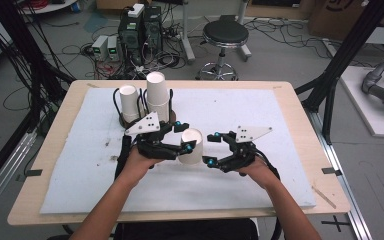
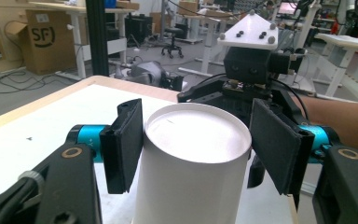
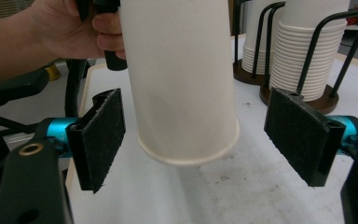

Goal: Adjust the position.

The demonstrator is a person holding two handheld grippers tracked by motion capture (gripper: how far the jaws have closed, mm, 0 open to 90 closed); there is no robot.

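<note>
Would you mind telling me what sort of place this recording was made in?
Most likely a robotics lab or workshop. Behind the table stand computer towers amid tangled floor cables, a round stool sits nearby, and the left gripper view shows more workbenches and a cardboard box.

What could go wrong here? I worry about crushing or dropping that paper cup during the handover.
1. The left hand-held gripper clamps the upside-down paper cup by its thin wall alone; harder squeezing could dent it.
2. The cup hangs above the white mat, rim free; the right hand-held gripper stands open around it with gaps on both sides, so an off-centre closing might knock it askew or loose.
3. The cup stacks in their holders stand close behind; a wide swing could hit them.
</note>
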